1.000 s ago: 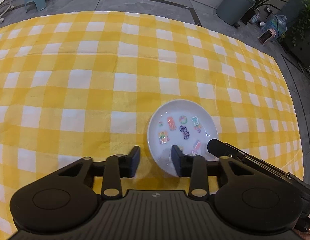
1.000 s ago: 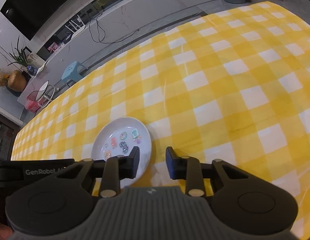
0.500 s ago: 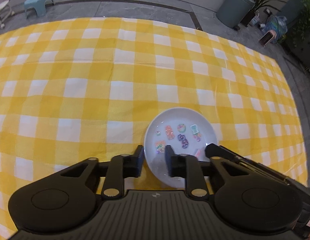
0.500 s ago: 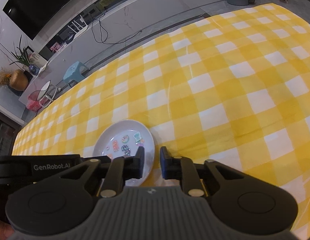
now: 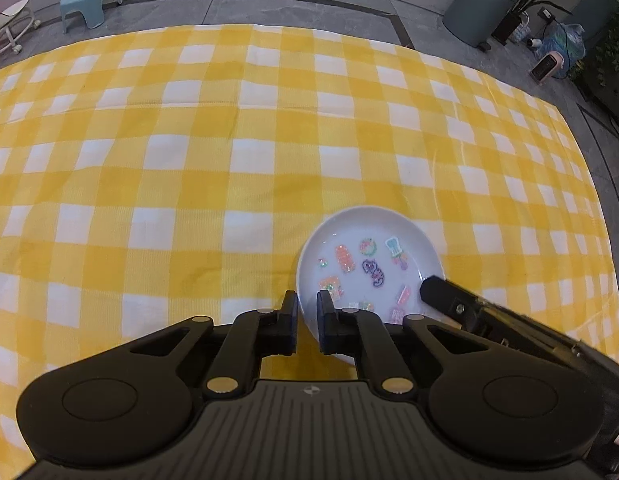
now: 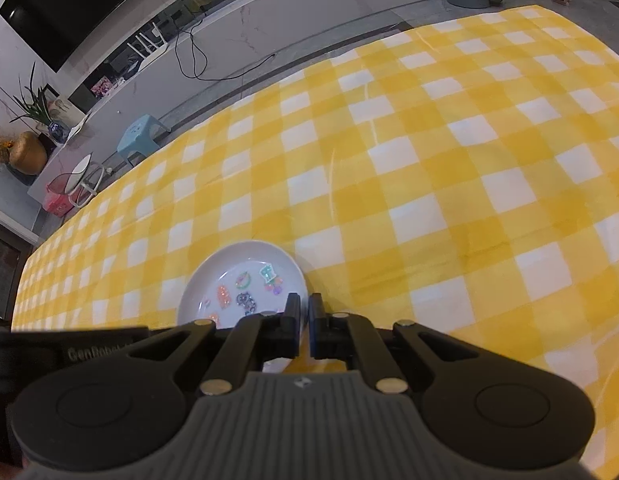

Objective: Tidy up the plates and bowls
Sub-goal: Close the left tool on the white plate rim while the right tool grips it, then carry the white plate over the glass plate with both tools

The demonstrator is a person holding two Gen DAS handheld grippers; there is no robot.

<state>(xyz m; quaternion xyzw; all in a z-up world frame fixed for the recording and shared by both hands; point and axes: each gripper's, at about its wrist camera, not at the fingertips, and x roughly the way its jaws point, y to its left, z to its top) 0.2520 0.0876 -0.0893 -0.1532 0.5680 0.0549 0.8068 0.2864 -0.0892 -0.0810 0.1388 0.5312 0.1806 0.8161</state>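
Fingers [image 5: 324, 308] of the left gripper [image 5: 307, 312] clamp the plate [image 5: 369, 240] rim. Right gripper [image 6: 304, 312] fingers [image 6: 292, 314] likewise pinch the opposite rim. Both pairs have just been closing.

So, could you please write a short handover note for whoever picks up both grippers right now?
Left gripper: jaws have just closed on the near left rim of the white plate, one finger outside it and one inside.
Right gripper: jaws have just closed on the plate's right rim.
Things: the plate, with coloured stickers in its well, sits on the yellow checked cloth near its front edge. No bowl or other plate shows in either view.
Done: both grips taken on the plate.
Left: lift it level with both hands and carry it to its place; where that is, the views do not show.
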